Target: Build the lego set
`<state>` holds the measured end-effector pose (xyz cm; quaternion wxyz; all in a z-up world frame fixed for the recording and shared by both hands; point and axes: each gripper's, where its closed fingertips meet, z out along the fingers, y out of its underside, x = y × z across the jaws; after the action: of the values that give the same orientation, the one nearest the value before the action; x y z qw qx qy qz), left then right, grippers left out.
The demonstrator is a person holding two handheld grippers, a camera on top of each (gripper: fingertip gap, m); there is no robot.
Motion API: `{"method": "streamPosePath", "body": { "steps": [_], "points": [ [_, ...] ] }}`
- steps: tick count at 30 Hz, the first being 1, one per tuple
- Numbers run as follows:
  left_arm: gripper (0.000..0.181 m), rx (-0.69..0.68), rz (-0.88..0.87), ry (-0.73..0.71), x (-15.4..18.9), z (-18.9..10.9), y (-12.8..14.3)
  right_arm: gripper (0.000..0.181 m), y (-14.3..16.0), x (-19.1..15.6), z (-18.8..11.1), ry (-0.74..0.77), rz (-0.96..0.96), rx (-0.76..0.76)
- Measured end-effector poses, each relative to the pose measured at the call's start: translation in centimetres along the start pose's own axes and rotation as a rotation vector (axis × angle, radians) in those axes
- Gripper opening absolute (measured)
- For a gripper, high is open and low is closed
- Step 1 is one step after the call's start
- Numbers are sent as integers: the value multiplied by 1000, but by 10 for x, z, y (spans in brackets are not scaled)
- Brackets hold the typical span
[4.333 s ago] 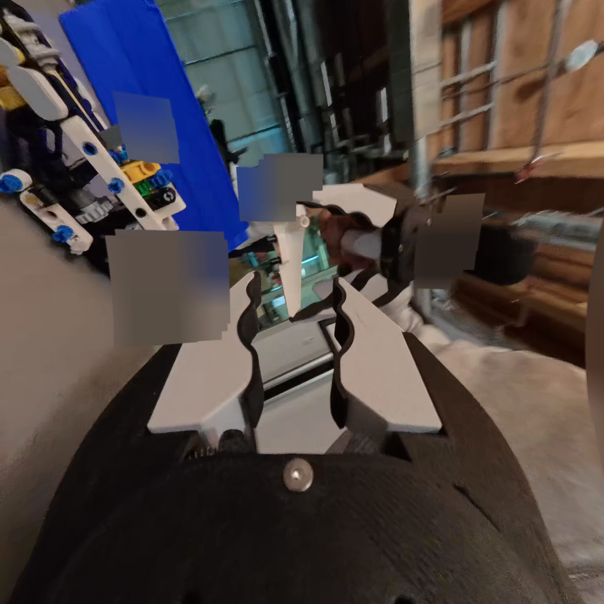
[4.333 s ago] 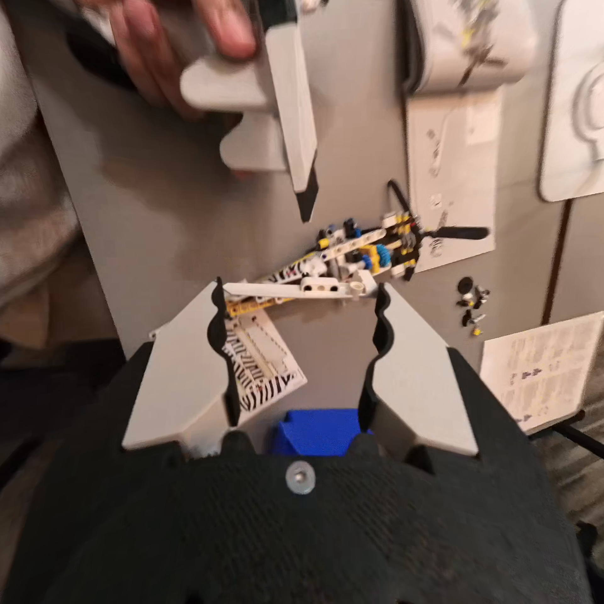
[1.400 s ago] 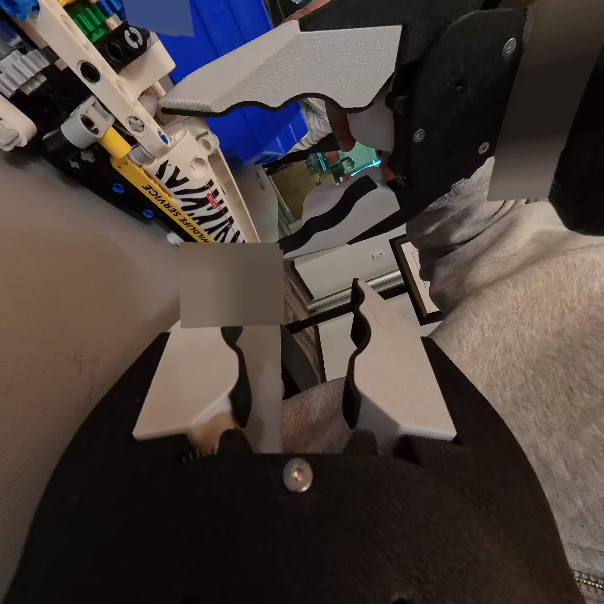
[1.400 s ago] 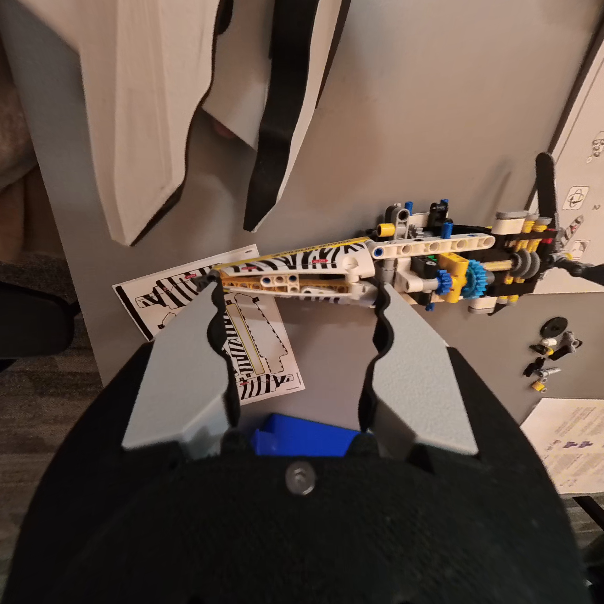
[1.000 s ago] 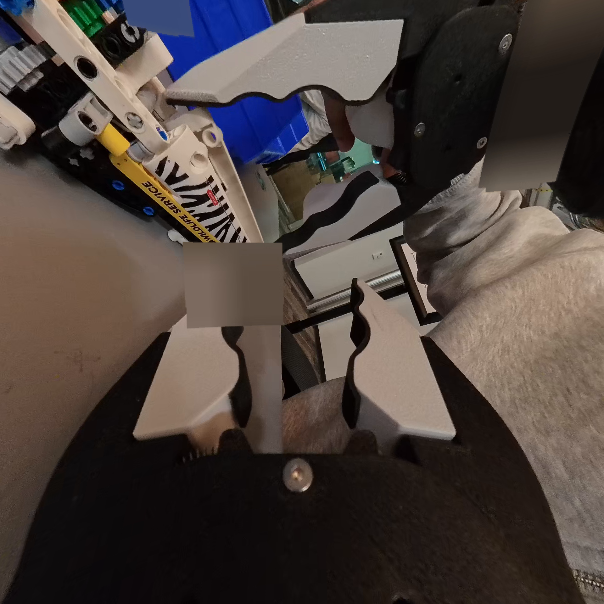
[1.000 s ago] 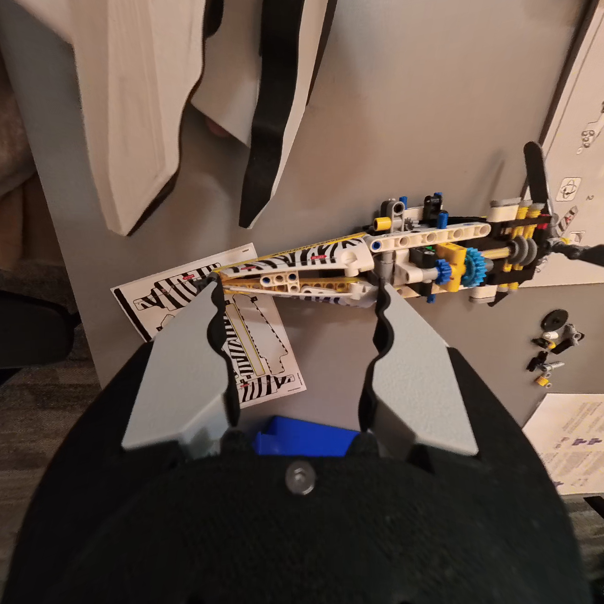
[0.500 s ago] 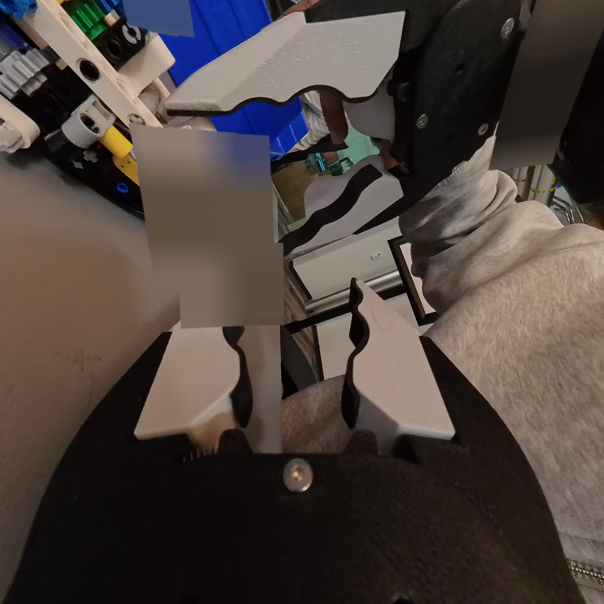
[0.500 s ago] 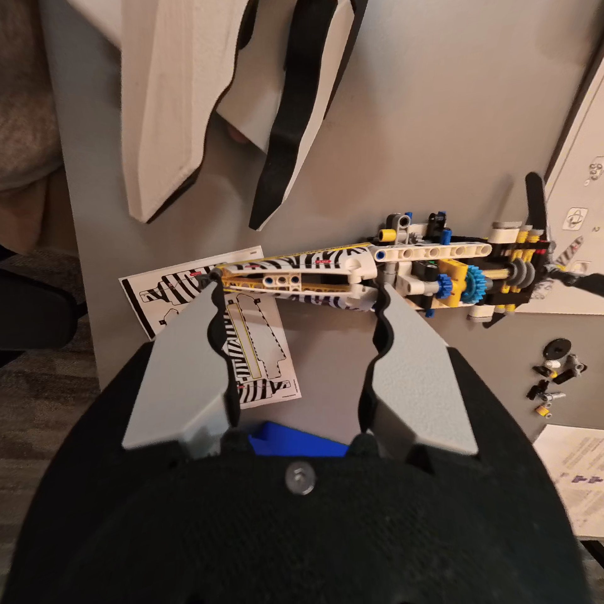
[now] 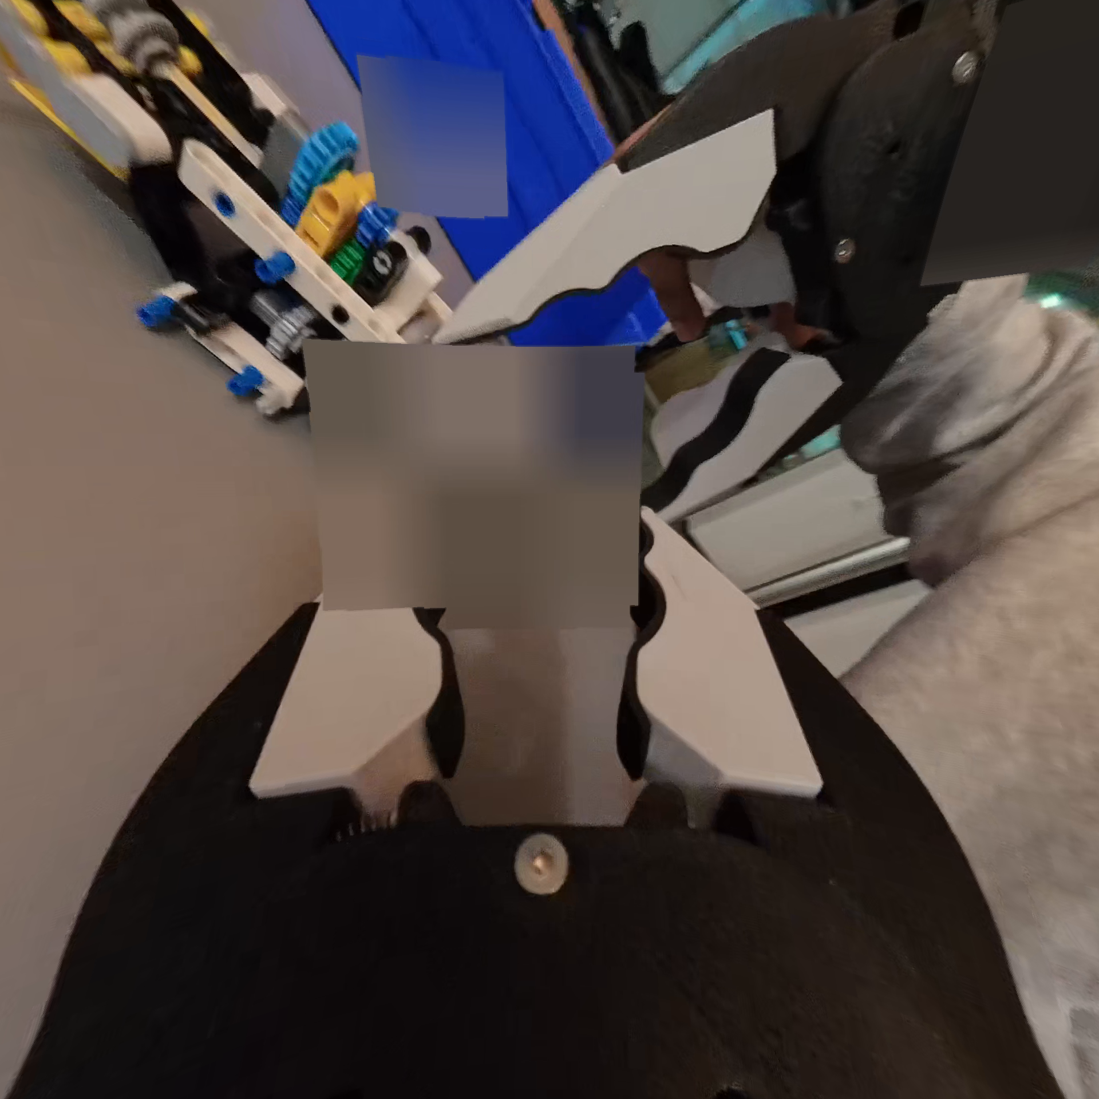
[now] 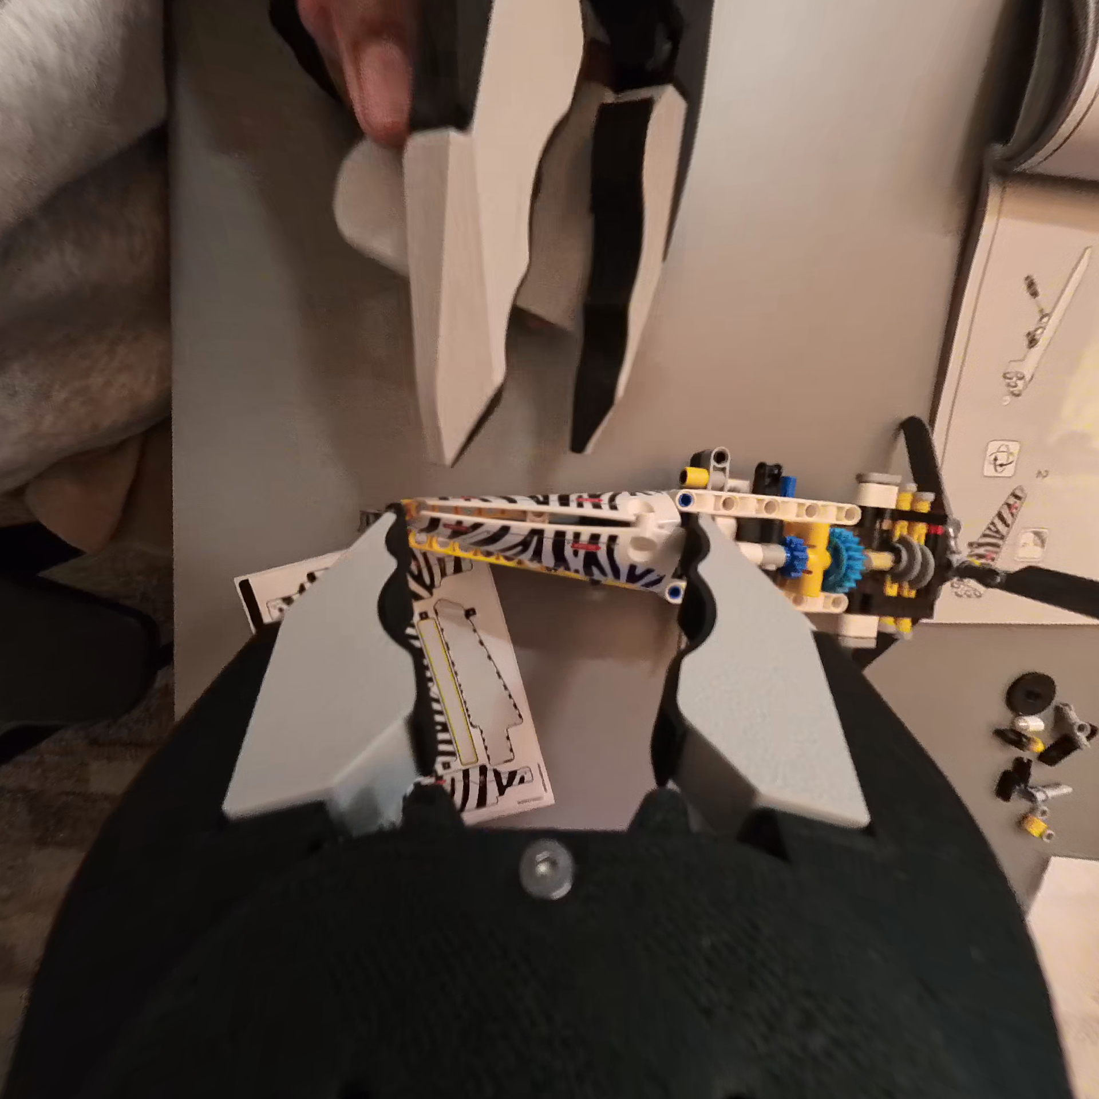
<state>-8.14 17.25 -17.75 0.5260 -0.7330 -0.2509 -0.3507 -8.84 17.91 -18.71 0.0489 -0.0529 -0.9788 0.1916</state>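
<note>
The lego model (image 10: 767,535) is a plane with a zebra-striped tail (image 10: 535,535), blue gears and a black propeller. It sits over the grey table (image 10: 803,238). My right gripper (image 10: 541,535) is shut on the striped tail, with one fingertip at each end of it. My left gripper (image 10: 523,452) hangs just above the tail with its fingers apart and nothing between them. In the left wrist view the model's gear end (image 9: 285,238) is at upper left. A finger (image 9: 624,238) of the right gripper reaches to it. A blur patch hides the tips of my left gripper (image 9: 535,571).
A zebra sticker sheet (image 10: 476,684) lies under the tail. Several small loose parts (image 10: 1035,749) lie at the right. An instruction booklet (image 10: 1041,357) lies beyond the propeller. A blue bin (image 9: 535,119) stands behind the model. A person's grey sleeve (image 9: 981,535) fills the right side. The grippers are tip to tip, or close to it.
The left gripper has drawn back from the right wrist camera and looks smaller. The left wrist view has swung from the striped tail to the gear end. The blue bin has left the right wrist view.
</note>
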Motion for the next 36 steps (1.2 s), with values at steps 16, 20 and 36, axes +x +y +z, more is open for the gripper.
{"method": "streamPosePath", "body": {
  "steps": [16, 20, 36],
  "points": [
    [45, -43, 66, -153, -20, 14, 0, 91, 8, 2, -5, 53, 39, 143],
    [31, -74, 0, 16, 2, 17, 7, 91, 10, 2, -5, 59, 24, 164],
    [41, -74, 130, -252, -26, 24, 1, 91, 15, 0, -5, 50, -17, 228]
  ]
}}
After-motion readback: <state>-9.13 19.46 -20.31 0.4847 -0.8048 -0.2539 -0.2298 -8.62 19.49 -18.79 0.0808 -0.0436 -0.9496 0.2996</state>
